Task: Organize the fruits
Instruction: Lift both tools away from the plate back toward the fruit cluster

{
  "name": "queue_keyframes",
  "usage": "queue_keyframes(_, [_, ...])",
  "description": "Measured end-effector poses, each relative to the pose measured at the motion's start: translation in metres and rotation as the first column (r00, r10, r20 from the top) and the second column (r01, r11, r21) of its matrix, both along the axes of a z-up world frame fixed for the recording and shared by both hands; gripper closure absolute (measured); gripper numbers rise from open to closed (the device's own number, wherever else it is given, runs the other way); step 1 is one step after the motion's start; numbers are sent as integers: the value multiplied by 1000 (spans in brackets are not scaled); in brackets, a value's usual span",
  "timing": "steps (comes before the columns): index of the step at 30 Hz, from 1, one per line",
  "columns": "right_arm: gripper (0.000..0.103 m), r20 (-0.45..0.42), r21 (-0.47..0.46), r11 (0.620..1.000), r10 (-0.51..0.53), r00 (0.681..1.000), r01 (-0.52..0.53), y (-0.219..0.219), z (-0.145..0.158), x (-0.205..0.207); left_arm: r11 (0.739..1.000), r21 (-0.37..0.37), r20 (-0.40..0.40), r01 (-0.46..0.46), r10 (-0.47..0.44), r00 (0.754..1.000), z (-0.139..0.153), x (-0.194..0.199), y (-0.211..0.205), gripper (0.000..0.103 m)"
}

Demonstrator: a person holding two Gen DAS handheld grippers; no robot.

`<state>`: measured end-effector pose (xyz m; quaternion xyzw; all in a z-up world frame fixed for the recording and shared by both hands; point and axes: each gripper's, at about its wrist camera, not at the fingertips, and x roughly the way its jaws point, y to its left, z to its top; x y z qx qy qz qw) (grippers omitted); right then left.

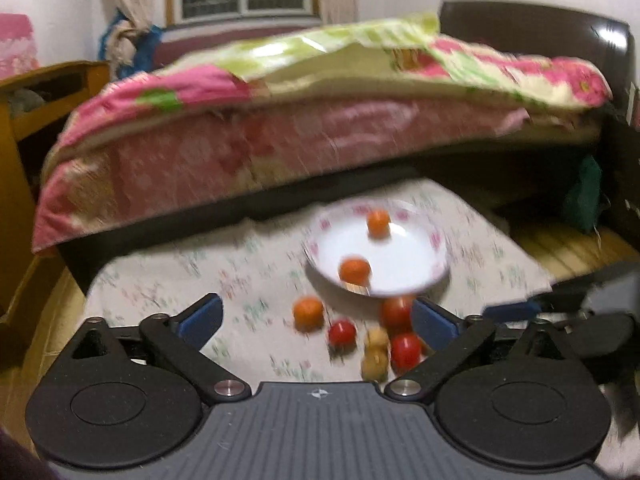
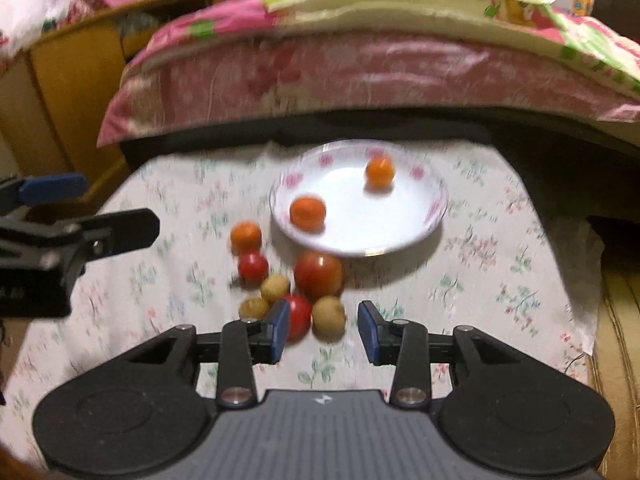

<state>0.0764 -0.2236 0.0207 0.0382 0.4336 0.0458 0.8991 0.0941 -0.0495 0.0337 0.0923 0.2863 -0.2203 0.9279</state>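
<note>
Two sets of fingers, both spread and holding nothing: my right fingers (image 2: 323, 330) hover just before a tan fruit (image 2: 328, 317). At its 11 o'clock cluster red tomatoes (image 2: 319, 274), smaller tan fruits (image 2: 275, 287) and one orange (image 2: 245, 237) on the flowered table (image 2: 480, 264). Farther, at 12 o'clock, a white plate (image 2: 400, 236) carries two blurred oranges (image 2: 307, 212). My left fingers (image 1: 316, 320) hang above the same pile.

Three oranges (image 2: 307, 213), three tomatoes (image 2: 319, 274), three brown fruits (image 2: 328, 317), one plate (image 2: 434, 216), two claws (image 2: 323, 334)
</note>
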Motion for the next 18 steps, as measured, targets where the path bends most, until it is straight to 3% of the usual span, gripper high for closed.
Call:
queue_keyframes(5, [59,-35,-22,999,48,998,-49,2,-16,1,998,26,-93,57,-55,994,-25,2,0,11])
queue_keyframes(18, [59,-74,-43,993,104,992,-107,6,-38,24,993,48,-173,107,-97,980,-45,7,-2,11])
